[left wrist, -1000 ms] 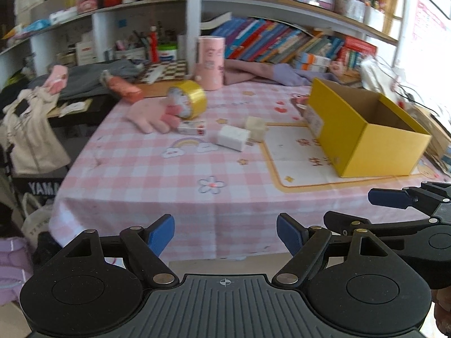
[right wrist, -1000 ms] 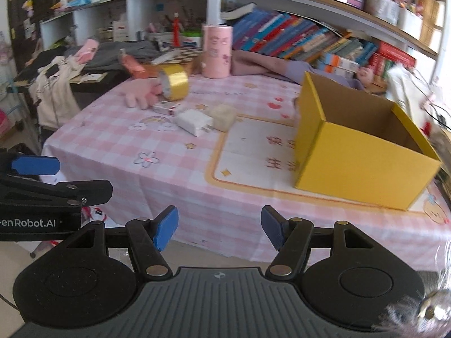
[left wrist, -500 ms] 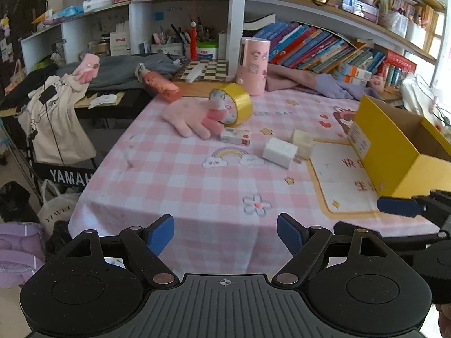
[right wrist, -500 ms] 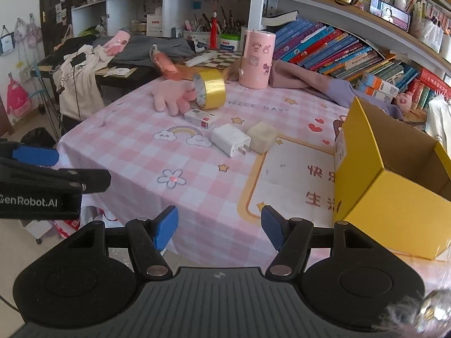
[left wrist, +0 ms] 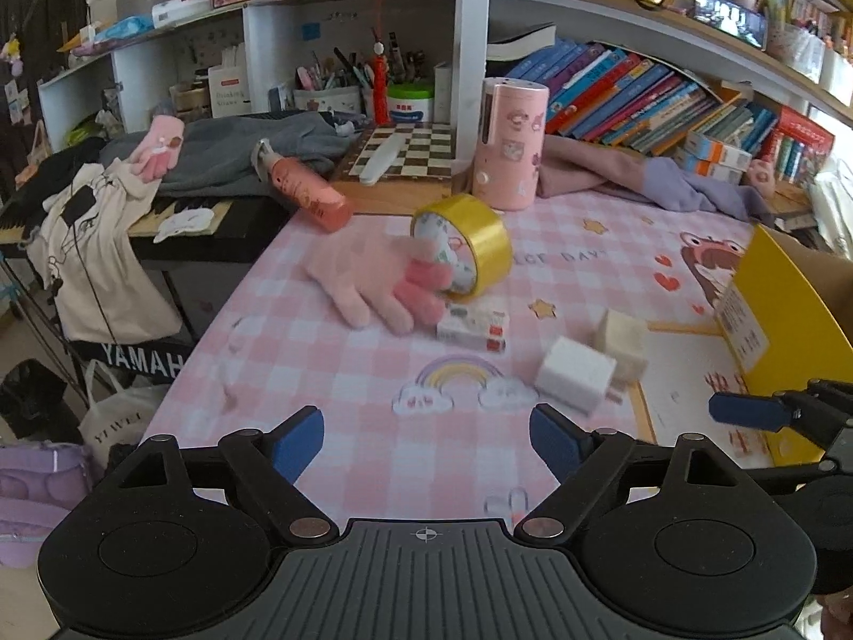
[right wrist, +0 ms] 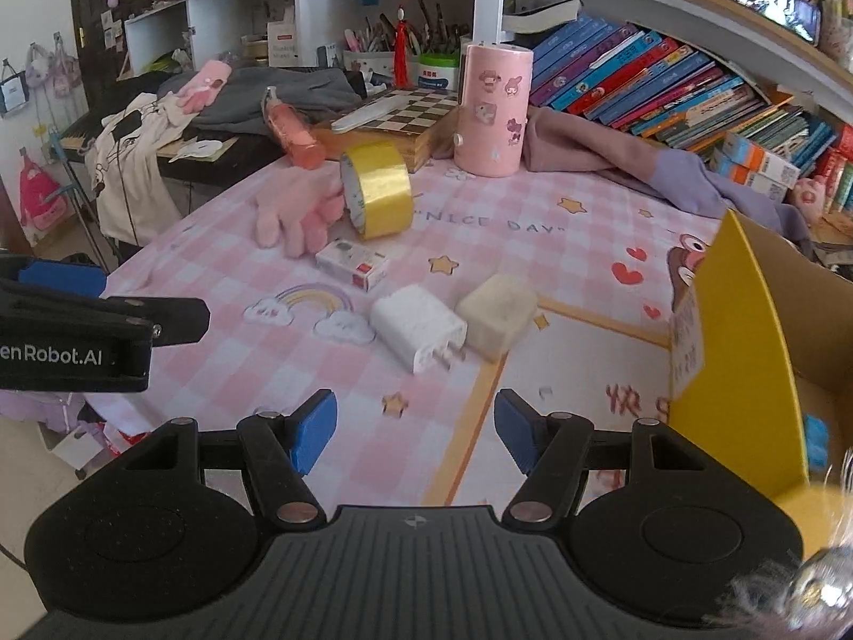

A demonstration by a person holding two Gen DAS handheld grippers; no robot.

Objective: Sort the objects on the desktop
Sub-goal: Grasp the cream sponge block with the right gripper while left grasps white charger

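Desktop objects lie scattered on the pink checked tabletop (right wrist: 224,330), beside a yellow box (right wrist: 741,373) standing open at the right edge. Something blue (right wrist: 815,442) shows inside it, too blurred to name. Behind stands a pink canister (right wrist: 493,106). A pink glove (left wrist: 368,277) lies flat, with a yellow tape roll (left wrist: 469,245) on edge touching its fingers. Nearer are a white charger (right wrist: 416,328) and a cream cube (right wrist: 498,314), touching each other, and a small carton (right wrist: 352,264) just by the glove. The left gripper (left wrist: 426,442) has just been widening its jaws, nothing between them; the right gripper (right wrist: 416,426) stands released and empty.
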